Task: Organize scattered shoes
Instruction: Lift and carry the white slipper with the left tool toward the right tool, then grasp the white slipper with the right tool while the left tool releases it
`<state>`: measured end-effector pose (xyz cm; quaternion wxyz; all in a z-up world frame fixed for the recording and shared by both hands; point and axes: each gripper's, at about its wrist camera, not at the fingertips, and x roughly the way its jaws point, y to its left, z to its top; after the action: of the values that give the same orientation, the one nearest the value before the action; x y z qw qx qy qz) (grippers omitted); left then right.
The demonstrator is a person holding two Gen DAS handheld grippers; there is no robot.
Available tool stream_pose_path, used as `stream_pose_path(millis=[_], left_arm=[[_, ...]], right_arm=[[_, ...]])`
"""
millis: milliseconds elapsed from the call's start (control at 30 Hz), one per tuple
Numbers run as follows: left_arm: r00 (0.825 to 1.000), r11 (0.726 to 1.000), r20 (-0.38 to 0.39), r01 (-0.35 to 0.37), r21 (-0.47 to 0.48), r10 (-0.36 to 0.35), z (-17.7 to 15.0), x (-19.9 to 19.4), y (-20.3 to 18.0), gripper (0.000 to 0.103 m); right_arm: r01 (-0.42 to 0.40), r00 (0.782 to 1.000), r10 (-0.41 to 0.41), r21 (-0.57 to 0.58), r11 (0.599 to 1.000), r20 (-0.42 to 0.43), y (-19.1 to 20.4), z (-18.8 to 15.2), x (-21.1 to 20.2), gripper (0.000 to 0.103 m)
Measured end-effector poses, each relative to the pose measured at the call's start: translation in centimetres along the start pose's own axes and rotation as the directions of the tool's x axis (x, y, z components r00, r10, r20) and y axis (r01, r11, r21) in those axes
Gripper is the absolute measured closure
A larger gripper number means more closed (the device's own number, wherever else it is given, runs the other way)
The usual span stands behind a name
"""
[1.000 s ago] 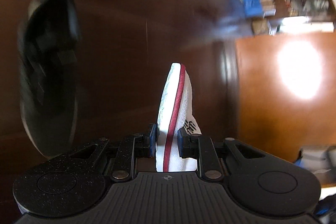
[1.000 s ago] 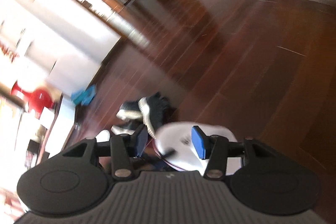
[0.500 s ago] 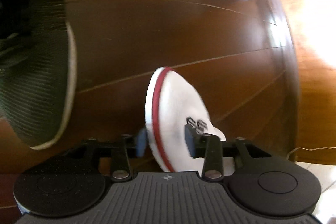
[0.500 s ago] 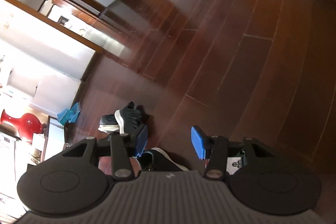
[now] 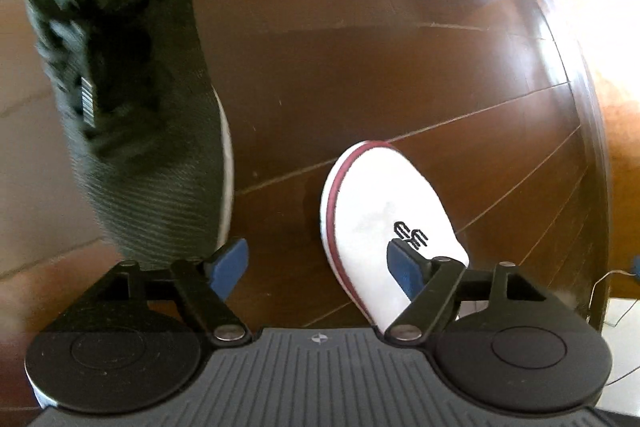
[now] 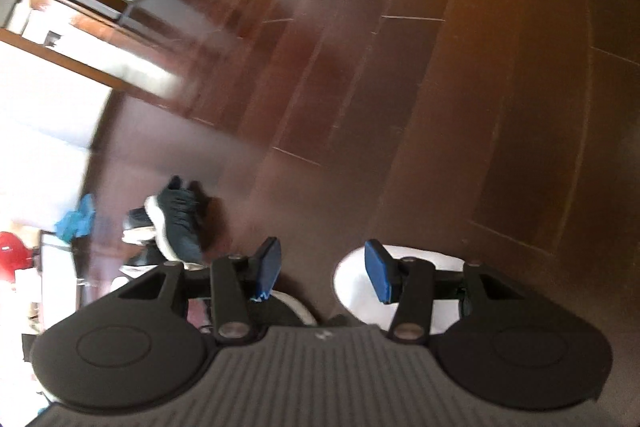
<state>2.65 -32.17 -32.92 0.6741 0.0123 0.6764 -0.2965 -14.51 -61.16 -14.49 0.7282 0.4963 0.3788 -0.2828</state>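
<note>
While the left gripper (image 5: 316, 267) tilts steeply toward the wooden floor (image 5: 360, 67), its fingers have just been spreading and stand released; the white slipper (image 5: 384, 223) lies flat there, partly under the right finger. Left of it lies a black sneaker (image 5: 136, 115). Only the right view shows more dark sneakers (image 6: 176, 223) farther off; the right gripper (image 6: 320, 271) is parted, grasping nothing.

Dark wooden floor (image 5: 360, 67). A white slipper (image 5: 384, 211) lies under the left gripper's (image 5: 318, 265) right finger. A black sneaker (image 5: 136, 107) lies ahead-left.
</note>
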Motion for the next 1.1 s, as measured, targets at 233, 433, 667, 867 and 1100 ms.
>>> stream_pose_path(millis=[233, 433, 667, 867, 1100], left_arm=[[0.989, 0.991, 0.103, -0.117, 0.066, 0.11, 2.1, -9.2, 1.1, 0.02], [0.961, 0.962, 0.16, -0.245, 0.118, 0.226, 3.0, -15.8, 1.6, 0.018], [0.978, 0.984, 0.125, -0.158, -0.084, 0.167, 5.2, -15.1, 4.0, 0.018], [0.972, 0.986, 0.167, -0.163, -0.038, 0.167, 7.2, -14.7, 2.4, 0.018], [0.982, 0.985, 0.146, -0.1, -0.139, 0.12, 8.0, -15.0, 4.7, 0.018]], right_arm=[[0.098, 0.99, -0.096, 0.02, 0.995, -0.102, -2.4, -2.7, 3.3, 0.051], [0.11, 0.991, -0.094, 0.177, 0.978, -0.095, -5.5, -5.3, 6.8, 0.051], [0.112, 0.993, -0.102, 0.281, 0.953, -0.053, -6.1, -5.7, 9.2, 0.051], [0.194, 0.981, -0.189, 0.348, 0.917, -0.05, -6.4, -6.5, 11.3, 0.051], [0.218, 0.972, -0.236, 0.405, 0.888, -0.005, -5.5, -7.1, 12.7, 0.051]])
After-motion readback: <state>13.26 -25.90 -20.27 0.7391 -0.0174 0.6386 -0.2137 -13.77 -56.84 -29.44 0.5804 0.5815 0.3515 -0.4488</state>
